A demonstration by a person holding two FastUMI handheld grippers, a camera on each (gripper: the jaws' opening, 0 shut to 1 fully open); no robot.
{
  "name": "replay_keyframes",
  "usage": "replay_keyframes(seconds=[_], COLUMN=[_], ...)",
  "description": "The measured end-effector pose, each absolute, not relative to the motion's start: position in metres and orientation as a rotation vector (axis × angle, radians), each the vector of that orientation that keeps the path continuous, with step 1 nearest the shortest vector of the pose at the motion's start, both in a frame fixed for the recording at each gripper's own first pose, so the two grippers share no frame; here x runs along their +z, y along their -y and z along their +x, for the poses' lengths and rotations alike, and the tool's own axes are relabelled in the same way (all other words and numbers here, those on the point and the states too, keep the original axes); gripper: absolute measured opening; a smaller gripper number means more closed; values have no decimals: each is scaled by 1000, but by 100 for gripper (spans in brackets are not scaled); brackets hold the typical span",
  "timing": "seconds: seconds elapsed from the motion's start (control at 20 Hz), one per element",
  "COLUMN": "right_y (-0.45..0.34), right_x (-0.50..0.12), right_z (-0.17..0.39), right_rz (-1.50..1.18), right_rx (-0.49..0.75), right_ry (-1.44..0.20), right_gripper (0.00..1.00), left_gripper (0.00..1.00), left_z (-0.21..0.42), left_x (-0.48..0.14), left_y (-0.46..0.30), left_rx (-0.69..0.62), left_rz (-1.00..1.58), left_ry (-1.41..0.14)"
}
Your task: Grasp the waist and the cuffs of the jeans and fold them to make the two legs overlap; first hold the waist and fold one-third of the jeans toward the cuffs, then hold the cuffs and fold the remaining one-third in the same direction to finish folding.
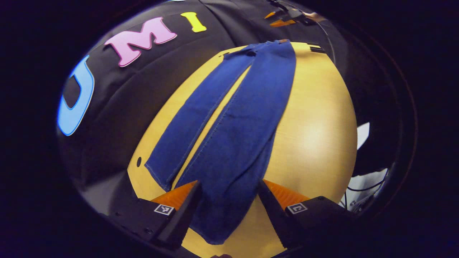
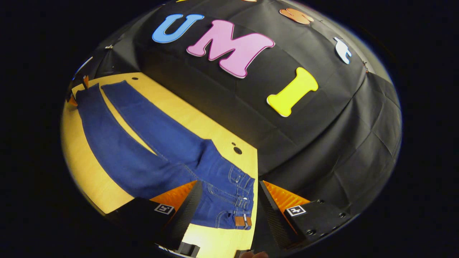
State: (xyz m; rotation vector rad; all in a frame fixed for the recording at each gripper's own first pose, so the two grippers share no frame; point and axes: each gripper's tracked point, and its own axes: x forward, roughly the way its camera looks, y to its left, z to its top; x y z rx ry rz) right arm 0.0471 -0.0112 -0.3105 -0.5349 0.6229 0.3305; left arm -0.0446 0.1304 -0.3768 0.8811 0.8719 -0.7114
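Note:
Dark blue jeans point(image 1: 236, 122) lie flat on the yellow wooden table point(image 1: 315, 136), legs spread in a narrow V. In the left gripper view the two cuffs lie nearest, and my left gripper point(image 1: 228, 195) stands open above the nearer cuff point(image 1: 218, 229) without touching it. The waist point(image 1: 272, 44) is at the far end, where the other gripper point(image 1: 290, 16) shows small. In the right gripper view the waist point(image 2: 240, 204) with its brown patch lies between the open fingers of my right gripper point(image 2: 229, 200), just above the cloth. The legs point(image 2: 118, 143) run away to the left.
The booth's black cloth wall point(image 2: 322, 143) rises right behind the table's far edge. A small round hole point(image 2: 237, 150) sits in the tabletop near the waist. Bare wood point(image 1: 322, 107) stretches beside the jeans. White objects and cables point(image 1: 362, 182) lie past the table's edge.

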Motion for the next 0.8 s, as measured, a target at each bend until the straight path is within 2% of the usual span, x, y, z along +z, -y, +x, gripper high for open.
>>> replay_keyframes(seconds=[0.1,0.15,0.35,0.5,0.7,0.8], right_y=[19,24,34,42,60,69], right_x=[-335,-350,-388,-408,-436,-456], right_z=[40,36,13,-5,-28,-27], right_rz=[-579,-628,-850,-1006,-1227,-1313], right_rx=[365,397,587,748,949,1008], right_ry=[-672,-694,-725,-728,-714,-734], right_gripper=[96,96,97,97,96,96], left_gripper=[98,97,96,96,96,96], left_z=[-53,-49,-30,-21,-6,-5], left_x=[-391,-387,-390,-394,-397,-398], left_y=[-142,-143,-138,-147,-157,-164], left_rx=[-766,-783,-806,-840,-878,-894], left_rz=[977,1015,1033,1150,1189,1215], left_ry=[-914,-874,-852,-782,-801,-804])
